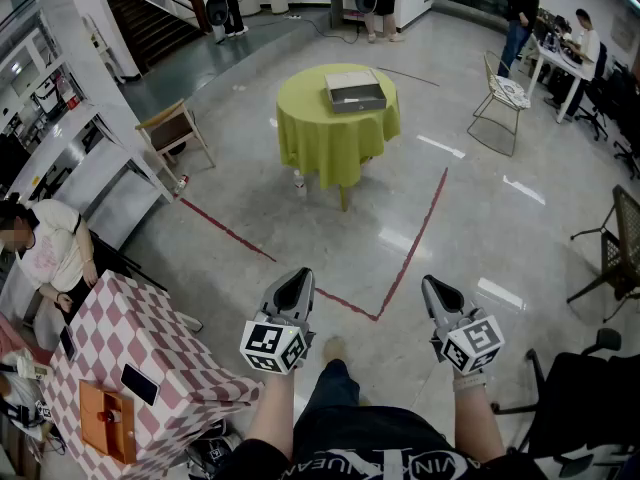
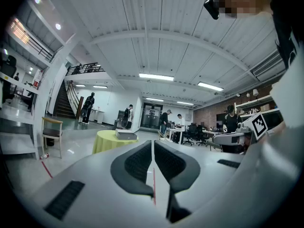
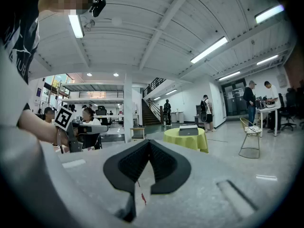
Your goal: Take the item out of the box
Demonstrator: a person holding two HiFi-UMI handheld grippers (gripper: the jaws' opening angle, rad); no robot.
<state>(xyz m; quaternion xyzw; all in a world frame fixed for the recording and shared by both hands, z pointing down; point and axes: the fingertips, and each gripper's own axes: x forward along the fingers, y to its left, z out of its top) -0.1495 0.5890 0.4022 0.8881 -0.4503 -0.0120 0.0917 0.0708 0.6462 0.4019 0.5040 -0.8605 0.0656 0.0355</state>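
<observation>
A grey flat box [image 1: 354,91] lies on a round table with a yellow-green cloth [image 1: 330,128], far ahead across the floor. It shows small as the box [image 2: 126,134] in the left gripper view and the box [image 3: 188,130] in the right gripper view. My left gripper [image 1: 299,281] and right gripper [image 1: 434,288] are held low near my body, well short of the table. Both are shut with nothing between the jaws. What is inside the box cannot be seen.
A checkered pink-white table [image 1: 130,378] with an orange case [image 1: 105,420] stands at my left, a person [image 1: 50,253] beside it. A wooden chair [image 1: 175,133] is left of the round table, a wire chair [image 1: 500,93] right. Red tape lines [image 1: 400,268] cross the floor. Black chairs [image 1: 615,248] stand right.
</observation>
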